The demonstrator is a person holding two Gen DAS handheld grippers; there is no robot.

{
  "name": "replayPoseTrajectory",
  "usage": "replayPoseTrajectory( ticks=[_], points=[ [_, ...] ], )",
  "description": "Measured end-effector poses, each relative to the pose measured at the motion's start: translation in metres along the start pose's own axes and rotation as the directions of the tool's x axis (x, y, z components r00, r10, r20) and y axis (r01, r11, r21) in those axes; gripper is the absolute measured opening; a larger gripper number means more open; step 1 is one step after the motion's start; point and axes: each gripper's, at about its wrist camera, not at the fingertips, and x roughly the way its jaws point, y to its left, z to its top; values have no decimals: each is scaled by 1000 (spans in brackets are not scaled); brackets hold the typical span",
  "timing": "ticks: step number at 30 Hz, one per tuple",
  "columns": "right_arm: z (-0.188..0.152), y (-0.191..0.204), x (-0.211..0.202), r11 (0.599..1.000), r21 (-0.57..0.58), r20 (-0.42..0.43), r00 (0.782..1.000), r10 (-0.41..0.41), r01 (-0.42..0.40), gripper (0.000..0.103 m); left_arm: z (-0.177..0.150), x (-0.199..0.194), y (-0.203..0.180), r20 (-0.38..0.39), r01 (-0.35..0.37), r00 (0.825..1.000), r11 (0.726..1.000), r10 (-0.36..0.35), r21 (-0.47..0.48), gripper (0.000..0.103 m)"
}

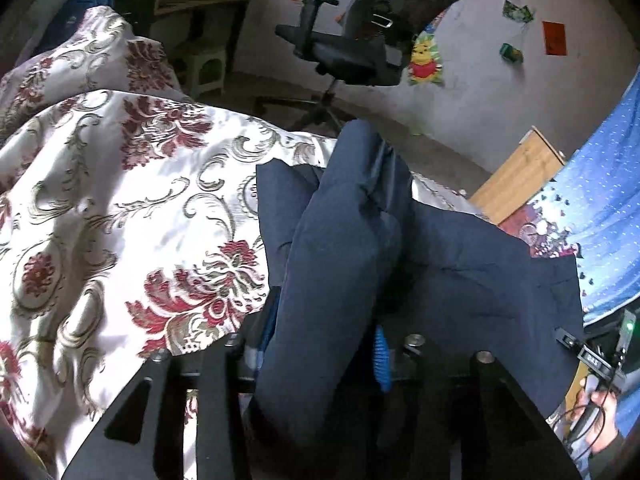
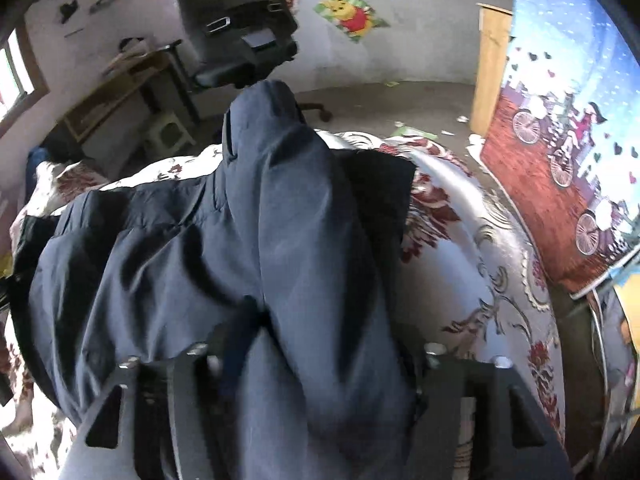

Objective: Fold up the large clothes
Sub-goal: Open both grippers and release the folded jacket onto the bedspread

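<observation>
A large dark navy garment (image 1: 460,264) lies on a bed covered by a white cloth with red and grey flowers (image 1: 120,200). My left gripper (image 1: 320,344) is shut on a bunched fold of the garment, which drapes over the fingers and hides them; a blue pad (image 1: 382,356) shows at the right. In the right wrist view my right gripper (image 2: 316,344) is shut on another thick fold of the same garment (image 2: 168,248), lifted above the bed cover (image 2: 492,272). Its fingertips are hidden by cloth.
A black office chair (image 1: 360,48) stands on the floor beyond the bed, also in the right wrist view (image 2: 236,40). A wooden desk (image 2: 116,92) and small stool (image 2: 168,132) are at left. A blue patterned curtain (image 2: 568,120) and a wooden post (image 2: 490,68) are at right.
</observation>
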Motion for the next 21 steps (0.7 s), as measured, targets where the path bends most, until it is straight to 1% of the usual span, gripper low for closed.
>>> replayPoseTrajectory(
  ticks=[1, 3, 4, 5, 7, 10, 11, 12, 14, 15, 17, 21],
  points=[
    [0, 0, -2, 1000, 0, 7, 1000, -9, 9, 70, 0, -2, 1, 3, -12, 1000, 1000, 12, -11, 42],
    [0, 0, -10, 999, -17, 32, 999, -43, 44, 80, -2, -9, 1, 17, -26, 999, 999, 27, -25, 52],
    [-1, 2, -16, 997, -33, 53, 997, -62, 64, 82, -3, -13, 2, 25, -34, 999, 999, 35, -30, 56],
    [0, 4, -20, 996, -44, 65, 995, -70, 73, 85, -4, -16, 2, 30, -42, 999, 998, 43, -37, 61],
    [-1, 7, -29, 996, -54, 83, 994, -73, 77, 86, -4, -23, 0, 33, -49, 998, 998, 51, -51, 64],
    [-3, 11, -41, 998, -38, 108, 993, -52, 56, 92, -5, -35, -7, 43, -55, 997, 997, 57, -51, 65],
    [-4, 13, -45, 998, -36, 119, 992, -48, 53, 94, -5, -41, -11, 54, -62, 996, 997, 64, -46, 69],
    [-4, 16, -50, 998, -36, 136, 990, -46, 51, 96, -6, -46, -15, 64, -69, 995, 997, 72, -39, 77],
    [-6, 24, -63, 998, -38, 176, 984, -43, 51, 101, -11, -59, -26, 96, -91, 991, 996, 91, -8, 86],
    [-7, 28, -70, 998, -37, 194, 980, -40, 48, 103, -12, -63, -30, 110, -96, 989, 995, 95, 5, 88],
    [-9, 34, -83, 999, -38, 228, 973, -25, 34, 103, -17, -75, -42, 152, -108, 983, 993, 99, 50, 89],
    [-15, 47, -108, 998, -55, 290, 957, -12, 29, 103, -31, -94, -63, 226, -132, 969, 984, 103, 116, 98]
  ],
)
